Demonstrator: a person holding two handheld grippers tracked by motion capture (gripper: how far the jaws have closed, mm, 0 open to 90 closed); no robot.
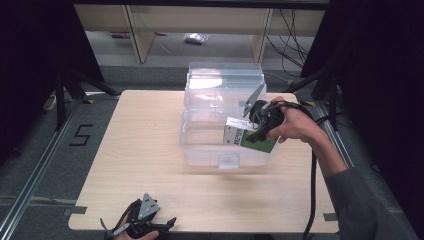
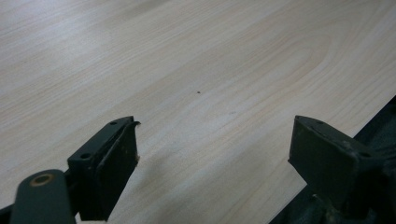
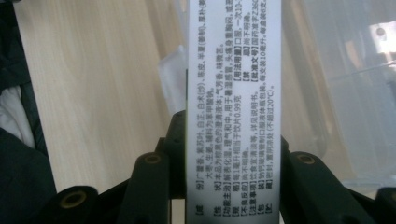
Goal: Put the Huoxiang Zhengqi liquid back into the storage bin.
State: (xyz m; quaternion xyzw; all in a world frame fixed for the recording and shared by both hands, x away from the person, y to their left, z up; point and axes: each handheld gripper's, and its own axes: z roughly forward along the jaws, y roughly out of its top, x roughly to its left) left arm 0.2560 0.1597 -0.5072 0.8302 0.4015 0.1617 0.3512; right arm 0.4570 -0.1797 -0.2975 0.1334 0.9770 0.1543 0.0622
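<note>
My right gripper (image 1: pixel 252 134) is shut on a green and white carton (image 1: pixel 262 145) and holds it tilted over the right front part of a clear plastic bin (image 1: pixel 200 145). In the right gripper view the carton's white side (image 3: pixel 233 93), printed with small black text, stands upright between the jaws of the right gripper (image 3: pixel 233 156), with the bin (image 3: pixel 355 70) behind it. My left gripper (image 1: pixel 142 226) rests at the table's near edge, left of centre. Its jaws stand wide apart over bare wood in the left gripper view (image 2: pixel 215 135), nothing between them.
The light wooden table (image 1: pixel 145 150) carries the bin at its middle back. A black cable (image 1: pixel 314 190) trails from the right hand along the table's right side. Beyond the table stand wooden shelf legs (image 1: pixel 137 35), floor cables and dark stands on both sides.
</note>
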